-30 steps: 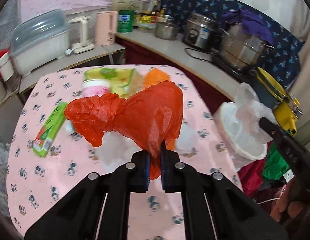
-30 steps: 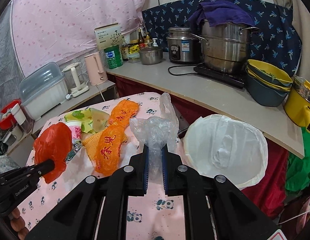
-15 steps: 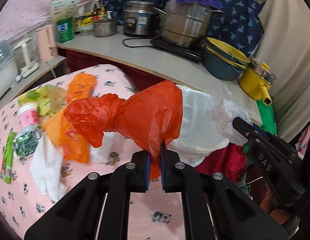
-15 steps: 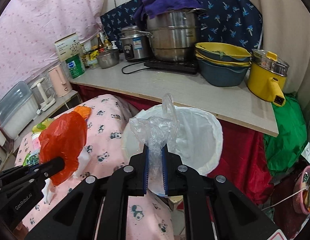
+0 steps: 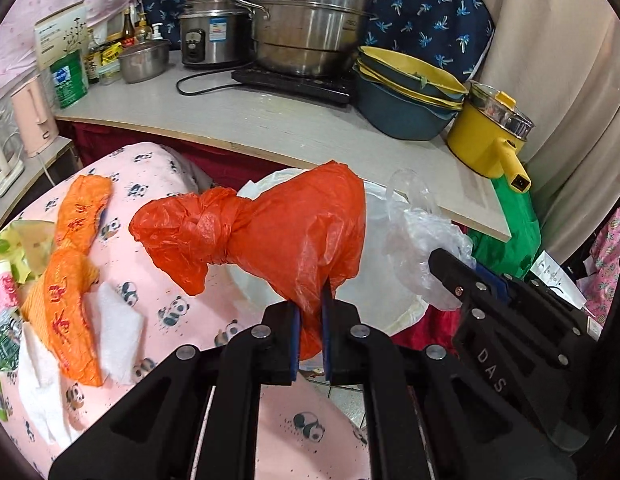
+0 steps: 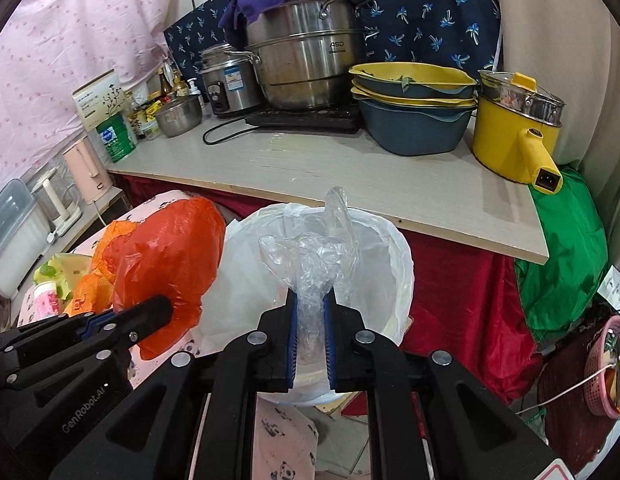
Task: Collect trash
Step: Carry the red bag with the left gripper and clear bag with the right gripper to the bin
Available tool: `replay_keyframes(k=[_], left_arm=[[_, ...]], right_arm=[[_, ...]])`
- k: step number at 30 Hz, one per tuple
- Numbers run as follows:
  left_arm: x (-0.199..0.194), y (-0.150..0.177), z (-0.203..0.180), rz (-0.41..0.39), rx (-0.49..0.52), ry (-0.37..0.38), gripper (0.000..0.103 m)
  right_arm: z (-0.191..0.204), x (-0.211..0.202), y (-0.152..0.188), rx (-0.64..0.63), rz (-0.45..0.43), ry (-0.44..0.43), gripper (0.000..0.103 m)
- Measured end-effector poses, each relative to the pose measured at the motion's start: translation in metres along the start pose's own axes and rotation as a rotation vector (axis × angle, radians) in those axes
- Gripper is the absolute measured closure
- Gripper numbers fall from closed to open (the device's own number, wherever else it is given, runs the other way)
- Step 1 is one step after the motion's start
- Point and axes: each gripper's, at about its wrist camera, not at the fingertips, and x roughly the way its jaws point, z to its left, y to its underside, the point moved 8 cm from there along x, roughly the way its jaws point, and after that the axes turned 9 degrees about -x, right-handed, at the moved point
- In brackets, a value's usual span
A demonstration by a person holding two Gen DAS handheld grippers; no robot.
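Note:
My left gripper [image 5: 308, 312] is shut on a knotted red plastic bag [image 5: 277, 236] and holds it over the near rim of the white-lined trash bin [image 5: 390, 304]. My right gripper [image 6: 311, 312] is shut on a crumpled clear plastic bag [image 6: 310, 264] and holds it above the bin's [image 6: 386, 256] opening. In the right wrist view the red bag [image 6: 165, 256] hangs at the bin's left side. In the left wrist view the clear bag [image 5: 422, 248] is at the right of the red bag. More trash lies on the pink panda table [image 5: 161, 308]: orange wrappers [image 5: 69, 292] and white tissue [image 5: 117, 328].
A grey counter [image 6: 330, 176] behind the bin carries steel pots [image 6: 310, 64], stacked yellow and blue bowls [image 6: 414, 112] and a yellow electric pot [image 6: 510, 136]. A green bag [image 6: 562, 260] hangs at the right. A pink basket [image 6: 606, 372] sits low right.
Both grippers have swung right, away from the table and over to the trash bin, each still holding its bag. The bin now lies directly under the two bags.

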Motion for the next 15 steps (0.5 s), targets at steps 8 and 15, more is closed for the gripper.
replay_keyframes(k=[8,15], left_arm=[[0.028,-0.009,-0.008,0.035,0.041,0.038,0.095],[0.045,-0.012,-0.011,0.061,0.063,0.069,0.087]], right_arm=[[-0.011,0.021,-0.005,0.024,0.019,0.007,0.092],[-0.015,0.037,-0.005,0.039,0.044,-0.001,0.092]])
